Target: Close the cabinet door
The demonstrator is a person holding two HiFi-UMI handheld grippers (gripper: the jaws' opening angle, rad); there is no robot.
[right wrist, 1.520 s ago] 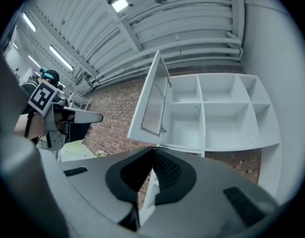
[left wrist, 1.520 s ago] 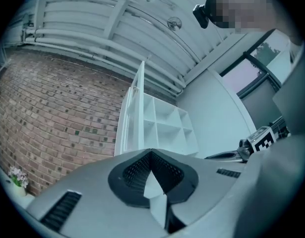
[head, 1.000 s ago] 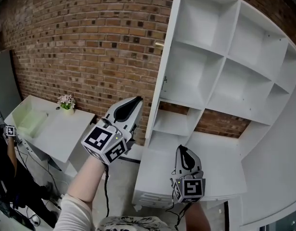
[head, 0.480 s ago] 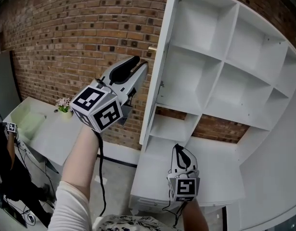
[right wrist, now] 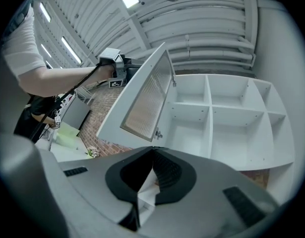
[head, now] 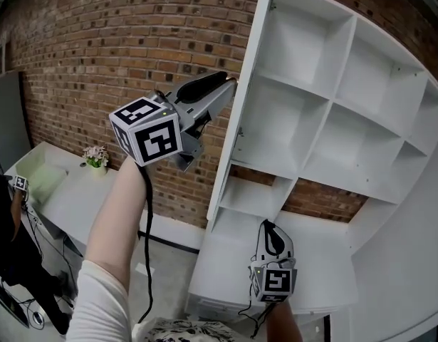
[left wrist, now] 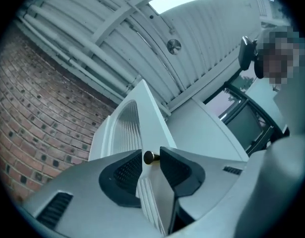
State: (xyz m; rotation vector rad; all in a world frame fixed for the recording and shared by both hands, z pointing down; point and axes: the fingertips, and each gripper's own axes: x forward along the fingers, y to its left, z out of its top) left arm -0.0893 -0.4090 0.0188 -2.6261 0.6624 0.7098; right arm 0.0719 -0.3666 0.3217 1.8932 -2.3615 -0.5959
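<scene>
The cabinet door point(right wrist: 142, 98) is white, with a ribbed glass panel set in its frame and a small brass knob point(left wrist: 149, 157) near its free edge. It stands swung wide open, hinged on the left wall of the white cabinet point(head: 332, 98).

Red-brown brick wall point(head: 97, 48) with pale mortar lines. Plain white cabinet point(head: 290, 112). The cabinet door point(right wrist: 111, 117) is also white, with a pale, finely ribbed frosted panel point(right wrist: 148, 93) and a small dark brass-coloured knob point(left wrist: 149, 157). The right hand-held gripper point(head: 270, 228) is light grey with black pads point(right wrist: 168, 170); its cube point(head: 275, 280) has black-and-white square markers. White worktop point(head: 69, 205), pale pink flowers point(head: 96, 154), pale green tray point(head: 37, 175).
</scene>
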